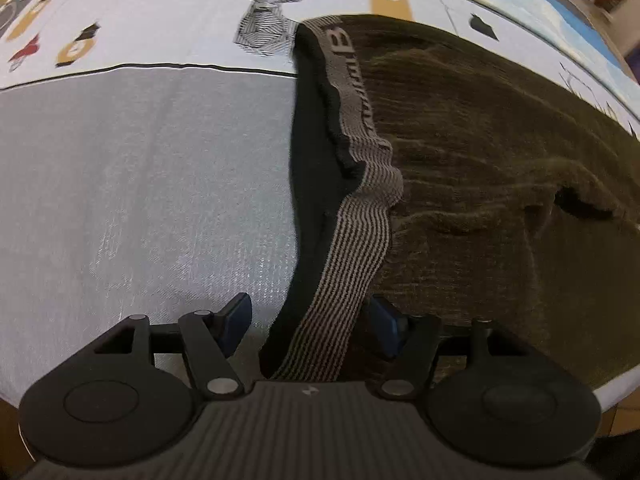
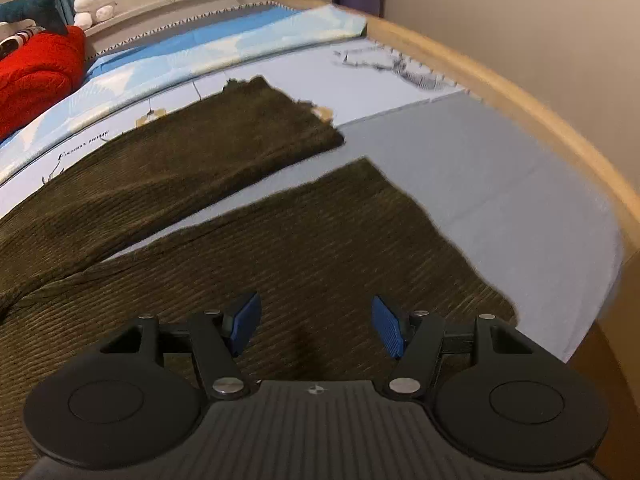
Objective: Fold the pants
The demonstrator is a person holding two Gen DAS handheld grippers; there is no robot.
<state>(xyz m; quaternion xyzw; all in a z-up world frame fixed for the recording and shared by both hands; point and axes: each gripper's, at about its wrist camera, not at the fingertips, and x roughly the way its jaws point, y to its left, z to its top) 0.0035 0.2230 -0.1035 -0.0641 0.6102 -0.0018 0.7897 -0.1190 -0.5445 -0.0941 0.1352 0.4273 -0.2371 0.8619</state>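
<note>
Left hand-held gripper (image 1: 312, 330) released, straddling my olive corduroy pants' (image 1: 500, 168) striped waistband (image 1: 352, 256) to pinch; right hand-held gripper (image 2: 316, 326) released over near leg, bed's (image 2: 500, 184) near edge.

Dim indoor light, perhaps motion-blurred, fisheye-warped edges

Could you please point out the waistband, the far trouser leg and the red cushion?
waistband (image 1: 352, 236): left wrist view, striped middle stretch.
far trouser leg (image 2: 224, 144): right wrist view, mid cloth near the hem.
red cushion (image 2: 36, 76): right wrist view, front face.
</note>
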